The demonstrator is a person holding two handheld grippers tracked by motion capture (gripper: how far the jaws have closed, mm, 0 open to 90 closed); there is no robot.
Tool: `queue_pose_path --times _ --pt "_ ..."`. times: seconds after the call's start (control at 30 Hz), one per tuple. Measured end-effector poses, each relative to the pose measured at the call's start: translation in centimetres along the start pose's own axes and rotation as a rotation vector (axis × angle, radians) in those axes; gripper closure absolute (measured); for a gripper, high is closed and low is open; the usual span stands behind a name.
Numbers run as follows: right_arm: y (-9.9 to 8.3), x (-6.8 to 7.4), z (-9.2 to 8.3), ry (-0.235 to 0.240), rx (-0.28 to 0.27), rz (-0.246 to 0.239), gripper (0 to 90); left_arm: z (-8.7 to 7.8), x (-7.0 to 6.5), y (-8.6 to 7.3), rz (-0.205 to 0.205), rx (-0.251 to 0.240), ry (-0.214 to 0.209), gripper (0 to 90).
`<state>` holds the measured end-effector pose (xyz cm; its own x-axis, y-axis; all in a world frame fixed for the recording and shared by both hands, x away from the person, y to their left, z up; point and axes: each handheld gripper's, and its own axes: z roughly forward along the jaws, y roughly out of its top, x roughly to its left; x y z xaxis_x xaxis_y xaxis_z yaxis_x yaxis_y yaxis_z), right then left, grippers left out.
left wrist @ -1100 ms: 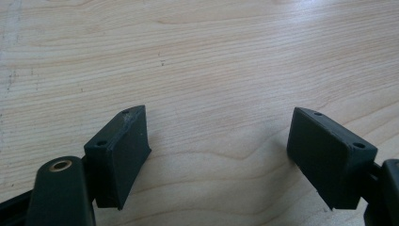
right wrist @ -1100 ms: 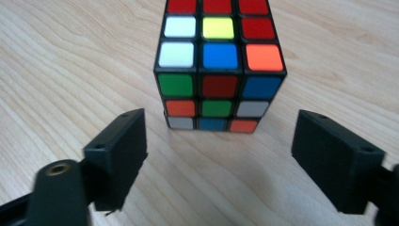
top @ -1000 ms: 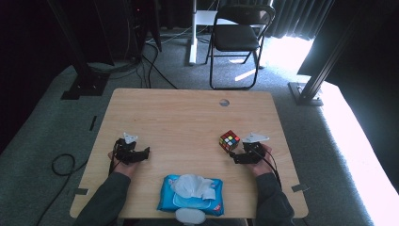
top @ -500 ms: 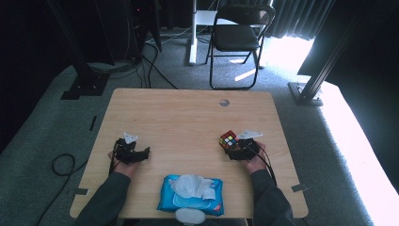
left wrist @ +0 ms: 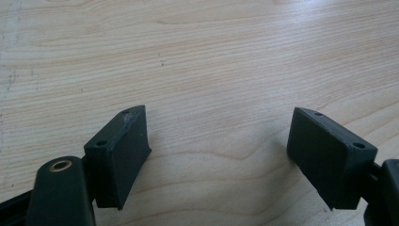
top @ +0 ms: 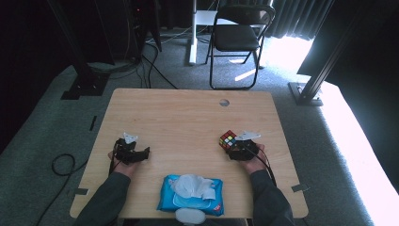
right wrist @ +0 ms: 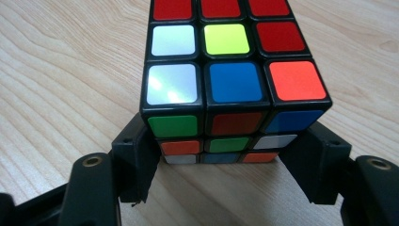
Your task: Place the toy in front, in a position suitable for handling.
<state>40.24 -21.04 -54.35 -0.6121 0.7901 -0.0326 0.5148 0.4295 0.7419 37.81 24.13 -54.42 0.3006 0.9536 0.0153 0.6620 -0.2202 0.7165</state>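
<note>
A scrambled colour cube (top: pixel 227 139) (right wrist: pixel 226 80) stands on the wooden table (top: pixel 188 117) at the right. My right gripper (top: pixel 233 148) (right wrist: pixel 221 162) lies low behind it with the cube's near bottom edge between its jaws. Those jaws have just been closing, and both pads (right wrist: pixel 136 160) now sit against the cube's sides. At the table's left, my left gripper (top: pixel 142 154) (left wrist: pixel 219 148) rests on the wood. It is open wide, with nothing but bare table between its fingers (left wrist: pixel 120 157).
A blue pack of wet wipes (top: pixel 190 193) with a tissue pulled out lies at the front edge between the forearms. A round cable hole (top: pixel 224 102) sits in the far part of the table. A folding chair (top: pixel 237 28) stands beyond it.
The right gripper has edged in toward the cube and its jaws have narrowed around it. The left gripper and the cube have stayed where they were.
</note>
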Motion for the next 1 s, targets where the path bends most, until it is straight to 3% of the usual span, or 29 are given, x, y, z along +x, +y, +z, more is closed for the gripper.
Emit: queue_pose_path --times 0.73,1.0 --pt "1.2 0.8 -0.2 0.042 -0.063 -0.01 34.2 0.0 0.0 0.0 0.0 0.0 0.0 21.2" --pt "2.6 1.6 -0.4 0.066 -0.102 -0.025 34.2 0.0 0.0 0.0 0.0 0.0 0.0 21.3"
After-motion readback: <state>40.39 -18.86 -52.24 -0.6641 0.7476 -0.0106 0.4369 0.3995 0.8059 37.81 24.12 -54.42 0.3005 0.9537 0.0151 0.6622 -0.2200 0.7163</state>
